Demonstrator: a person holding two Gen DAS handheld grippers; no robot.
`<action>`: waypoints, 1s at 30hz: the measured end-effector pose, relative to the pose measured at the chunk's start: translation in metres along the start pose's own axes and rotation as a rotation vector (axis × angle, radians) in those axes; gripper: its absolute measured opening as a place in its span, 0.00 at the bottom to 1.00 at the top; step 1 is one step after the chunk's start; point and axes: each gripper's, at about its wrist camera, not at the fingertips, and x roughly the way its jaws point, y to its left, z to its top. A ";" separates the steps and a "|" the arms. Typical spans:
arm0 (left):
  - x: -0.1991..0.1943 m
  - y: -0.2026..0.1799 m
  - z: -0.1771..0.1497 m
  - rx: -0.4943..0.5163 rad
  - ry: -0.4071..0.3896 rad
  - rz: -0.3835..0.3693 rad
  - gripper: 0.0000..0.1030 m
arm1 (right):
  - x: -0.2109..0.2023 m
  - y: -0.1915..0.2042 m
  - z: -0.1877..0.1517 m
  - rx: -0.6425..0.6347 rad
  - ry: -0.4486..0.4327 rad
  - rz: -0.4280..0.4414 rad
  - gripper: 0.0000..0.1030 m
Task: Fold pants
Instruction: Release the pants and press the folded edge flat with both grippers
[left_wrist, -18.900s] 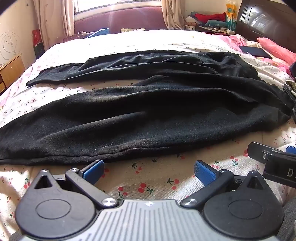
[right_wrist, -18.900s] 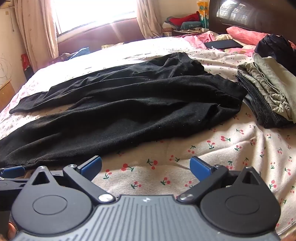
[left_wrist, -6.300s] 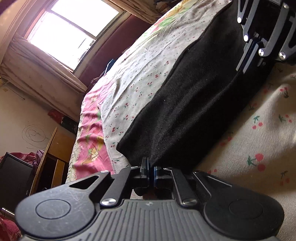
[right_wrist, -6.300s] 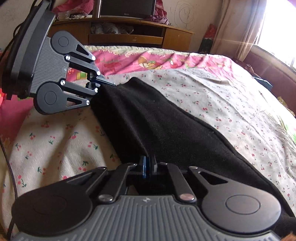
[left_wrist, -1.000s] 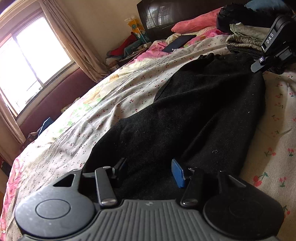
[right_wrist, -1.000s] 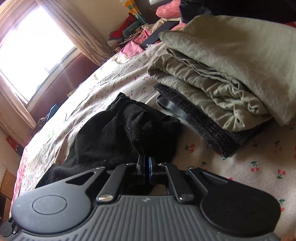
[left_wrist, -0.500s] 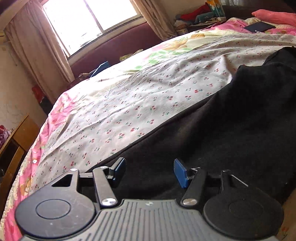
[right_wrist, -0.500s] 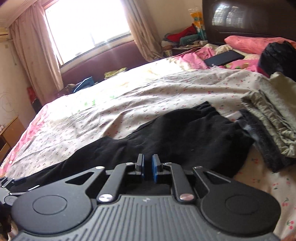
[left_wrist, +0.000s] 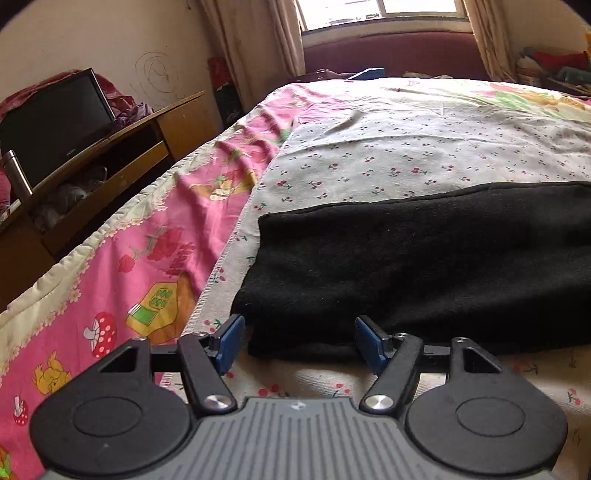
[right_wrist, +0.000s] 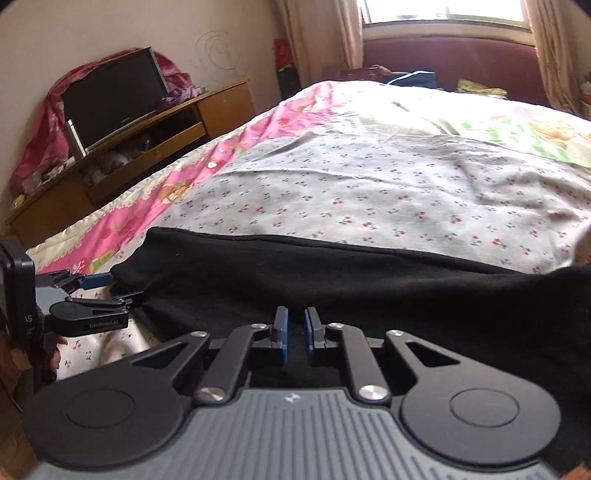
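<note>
Both hand-held tools have swung away from the pile of folded clothes by the headboard and now face the foot end of the bed, toward the window. Nearest in the left wrist view, the left gripper (left_wrist: 301, 341) stands wide apart — its jaws have just been opening — and its blue pads (left_wrist: 229, 341) straddle the near hem corner of the black fleece pants (left_wrist: 424, 266) without pressing on it. In the right wrist view the right gripper (right_wrist: 295, 334) shows only a narrow slit between its 2 pads; black cloth lies under and behind them, but I cannot tell whether any fabric is pinched in that slit. The pants lie as a long flat band across the cherry-print white bedsheet (left_wrist: 424, 147), their leg end close to the pink cartoon quilt (left_wrist: 147, 266). To do this step well, I judge each tool should take 1 corner of the hem through all layers, lift together, and carry the end evenly toward the waist so the edges line up. Farther off stand a wooden TV cabinet (right_wrist: 155, 147) and a dark screen (right_wrist: 114, 96) — its small logo is unreadable. On the left tool, seen from the right, "GenRobot.AI" can be read.
</note>
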 end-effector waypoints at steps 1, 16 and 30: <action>-0.002 0.003 -0.004 -0.005 -0.001 0.003 0.77 | 0.007 0.015 0.001 -0.062 0.014 0.020 0.16; -0.008 0.035 -0.018 -0.125 0.004 -0.132 0.77 | 0.106 0.125 -0.003 -0.537 0.119 0.052 0.02; -0.002 0.057 -0.017 -0.301 -0.002 -0.277 0.77 | 0.097 0.122 -0.011 -0.590 0.153 0.075 0.03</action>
